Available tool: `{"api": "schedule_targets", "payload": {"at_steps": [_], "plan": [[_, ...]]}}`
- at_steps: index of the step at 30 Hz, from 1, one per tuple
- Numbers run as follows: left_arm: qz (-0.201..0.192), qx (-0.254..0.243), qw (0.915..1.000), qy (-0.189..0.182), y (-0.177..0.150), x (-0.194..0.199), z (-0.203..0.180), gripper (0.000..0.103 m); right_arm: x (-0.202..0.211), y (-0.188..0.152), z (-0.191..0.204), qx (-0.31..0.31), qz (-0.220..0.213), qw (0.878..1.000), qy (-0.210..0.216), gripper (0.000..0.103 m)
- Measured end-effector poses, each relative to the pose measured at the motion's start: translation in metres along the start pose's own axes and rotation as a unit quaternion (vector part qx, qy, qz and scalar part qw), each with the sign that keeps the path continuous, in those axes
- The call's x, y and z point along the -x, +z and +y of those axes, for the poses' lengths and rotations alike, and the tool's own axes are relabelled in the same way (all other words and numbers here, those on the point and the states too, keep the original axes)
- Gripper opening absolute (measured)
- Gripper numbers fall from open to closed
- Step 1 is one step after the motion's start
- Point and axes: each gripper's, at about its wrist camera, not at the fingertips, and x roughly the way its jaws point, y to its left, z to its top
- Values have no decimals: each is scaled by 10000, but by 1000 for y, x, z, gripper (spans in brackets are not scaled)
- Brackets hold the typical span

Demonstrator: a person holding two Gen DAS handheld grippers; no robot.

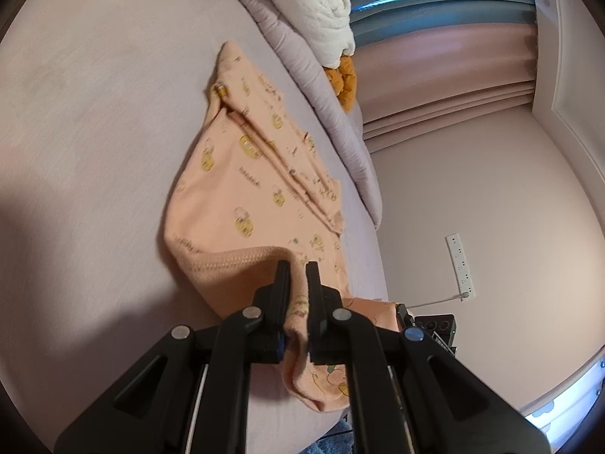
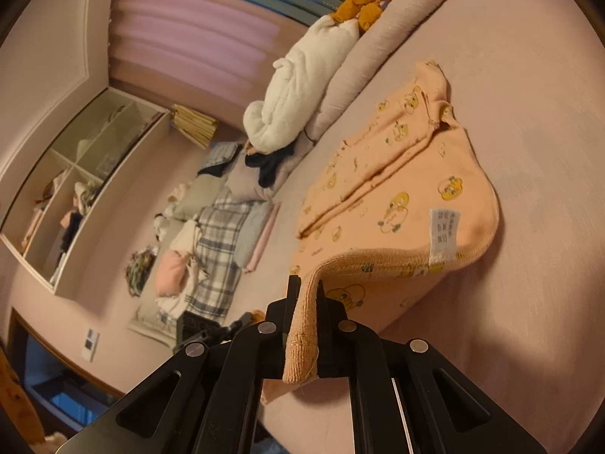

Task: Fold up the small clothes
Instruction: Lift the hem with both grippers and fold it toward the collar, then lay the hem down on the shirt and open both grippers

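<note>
Two grippers, left (image 1: 298,270) and right (image 2: 307,283), pinch one peach garment (image 1: 242,189), apparently its hem.

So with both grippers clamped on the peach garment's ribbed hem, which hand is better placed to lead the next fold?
Probably the right gripper: it pinches the garment cleanly at the hem's lifted edge. The left gripper grips bunched, sagging cloth near the bed's edge.

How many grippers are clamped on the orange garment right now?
2. The left gripper pinches the orange garment at its ribbed hem near the bed edge; the right gripper pinches the same hem further along. None hidden.
</note>
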Motion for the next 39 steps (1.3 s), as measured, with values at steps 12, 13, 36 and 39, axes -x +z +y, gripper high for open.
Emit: {"api": "schedule_targets", "payload": {"at_steps": [12,13,36,39], "plan": [[-230,-4,9991,-346,48,-23,-22,5,-10,37,2,71,-298,9993,217,7],[-242,-7,9990,-382,51,-25,-23,5,-11,41,4,95,-326,9992,219,7],[183,393,9968,672,18,2,18,50,-19,46,-16,-18,-99,9997,223,7],[326,265,9971,638,18,-9,15,49,-21,45,-15,-12,-75,9998,203,7]]}}
